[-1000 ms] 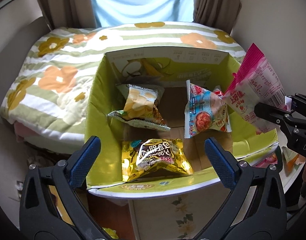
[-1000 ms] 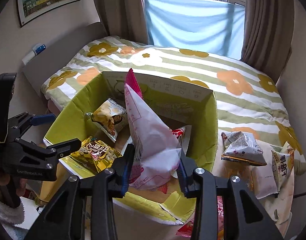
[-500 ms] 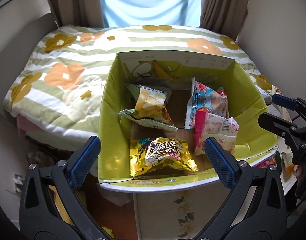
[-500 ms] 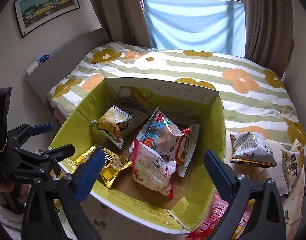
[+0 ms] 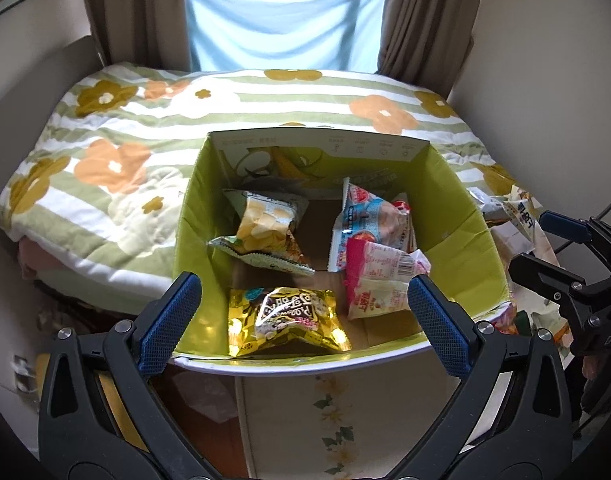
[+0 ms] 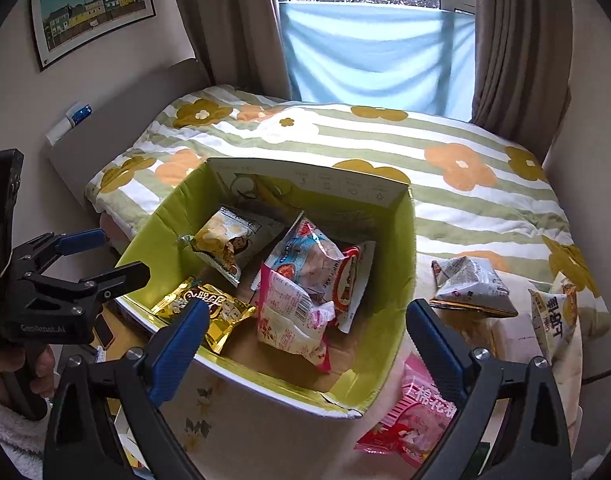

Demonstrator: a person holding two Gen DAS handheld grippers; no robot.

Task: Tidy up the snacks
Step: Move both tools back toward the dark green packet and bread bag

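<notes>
In the right wrist view, going left to right, the left gripper [image 6: 105, 256] hangs at about nine o'clock of the green-lined open cardboard box [image 6: 401, 248], its jaws released with nothing between them, over the box's near-left corner. Inside the box lie a gold foil snack bag [image 6: 213, 312] at the near left, a pale yellow chip bag [image 6: 225, 240] toward the far left, a blue-and-red shrimp-cracker bag [image 6: 317, 256] at the middle, and a pink-and-white plastic snack pouch [image 6: 293, 320] resting in front of it, overlapping its lower edge. The right gripper [image 6: 305, 332] hovers above the near rim with its jaws released and wide, the pink-and-white pouch lying loose below and between them, touched by neither. The next things to organise lie outside the box on the surface at the right: a pink marshmallow packet [image 6: 417, 412] at about five o'clock from the jaws, just beside the box's near-right corner, its long axis running roughly from seven to one o'clock; a silver-and-white triangular pouch [image 6: 469, 284] at about three o'clock, and a cream bag with Korean lettering [image 6: 553, 312] farther right. The right gripper is plainly the nearer one to all three; the left would have to cross the box. Against a second ago, the pouch then clenched upright in the right jaws over the box now lies flat inside it, and those jaws have sprung apart.
</notes>
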